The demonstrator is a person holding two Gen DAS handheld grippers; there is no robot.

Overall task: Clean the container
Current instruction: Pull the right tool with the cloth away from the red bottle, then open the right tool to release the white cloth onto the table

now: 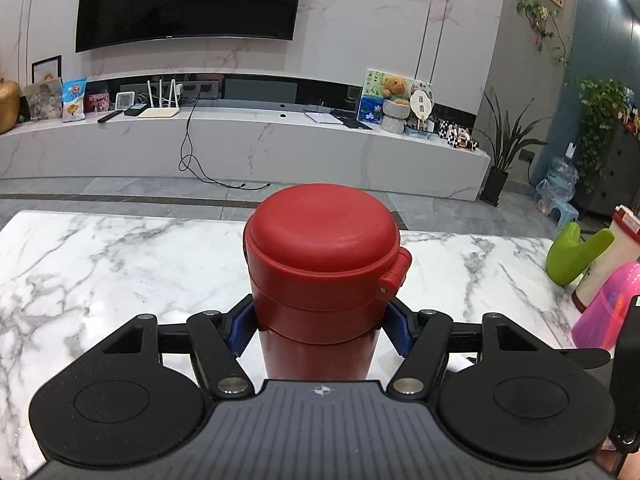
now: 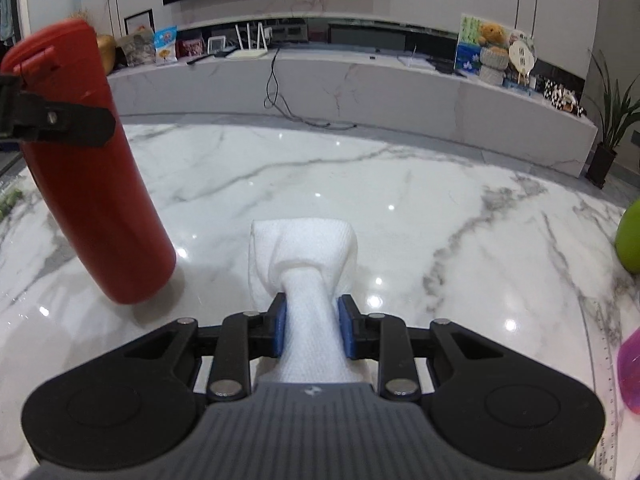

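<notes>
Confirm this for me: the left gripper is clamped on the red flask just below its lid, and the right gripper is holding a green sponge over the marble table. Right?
One detail is wrong. The right gripper holds a folded white paper towel, not a green sponge, as the right wrist view shows. The rest stands: the left gripper is clamped on the red flask just below its lid, over the marble table.

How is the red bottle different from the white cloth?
The red bottle is hard, smooth and tall; the white cloth is soft, woven and bunched. The bottle has a closed lid; the cloth has none. The left tongs hold the bottle; the right tongs hold the cloth. Both are squeezed between blue pads.
</notes>
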